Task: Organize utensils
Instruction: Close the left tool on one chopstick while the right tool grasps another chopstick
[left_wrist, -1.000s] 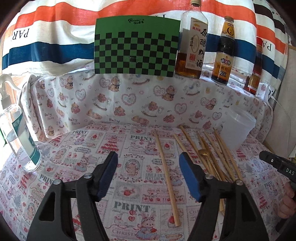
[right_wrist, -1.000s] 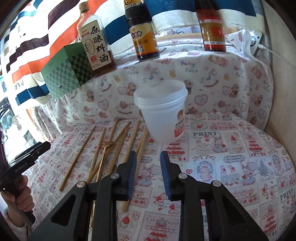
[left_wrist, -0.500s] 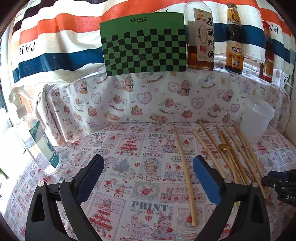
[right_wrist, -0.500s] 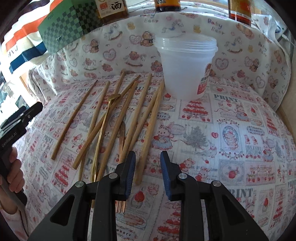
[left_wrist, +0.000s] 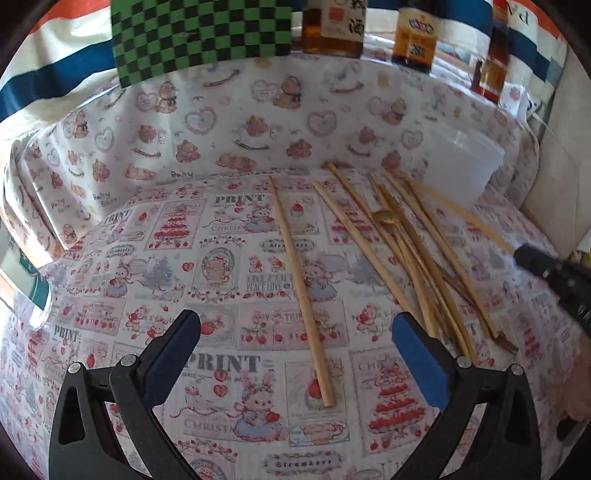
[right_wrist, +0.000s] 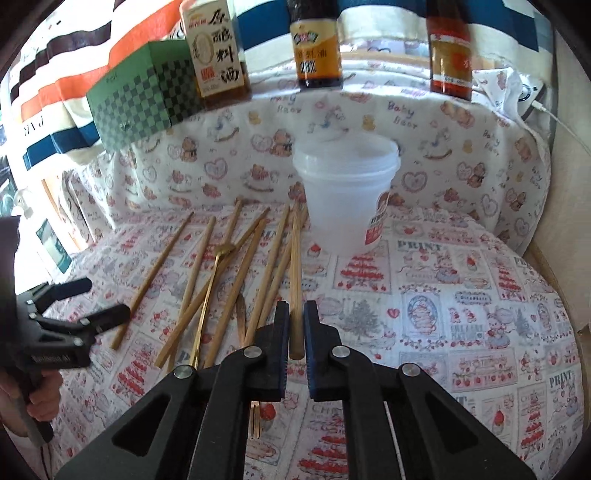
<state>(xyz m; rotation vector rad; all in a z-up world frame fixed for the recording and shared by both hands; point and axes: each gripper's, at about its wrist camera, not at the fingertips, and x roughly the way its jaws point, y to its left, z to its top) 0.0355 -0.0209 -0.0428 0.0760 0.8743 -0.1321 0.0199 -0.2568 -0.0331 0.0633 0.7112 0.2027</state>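
Several wooden chopsticks (right_wrist: 236, 269) lie fanned on the patterned cloth, with a gold spoon (right_wrist: 208, 291) and a gold fork (right_wrist: 255, 417) among them. My right gripper (right_wrist: 295, 325) is shut on one chopstick (right_wrist: 294, 266) that points toward the translucent plastic cup (right_wrist: 347, 199). My left gripper (left_wrist: 295, 332) is wide open and empty, low over the cloth, with a single chopstick (left_wrist: 301, 288) lying between its blue pads. The chopstick pile (left_wrist: 417, 254) and the cup (left_wrist: 461, 166) also show in the left wrist view, to the right.
Three sauce bottles (right_wrist: 317, 48) and a green checkered box (right_wrist: 144, 96) stand on the raised ledge behind. A spray bottle (left_wrist: 26, 280) is at the far left. The cloth rises into a padded wall (left_wrist: 240, 122) at the back.
My right gripper closed on a chopstick and lifted its near end. My left gripper dropped lower and nearer the single chopstick, staying open.
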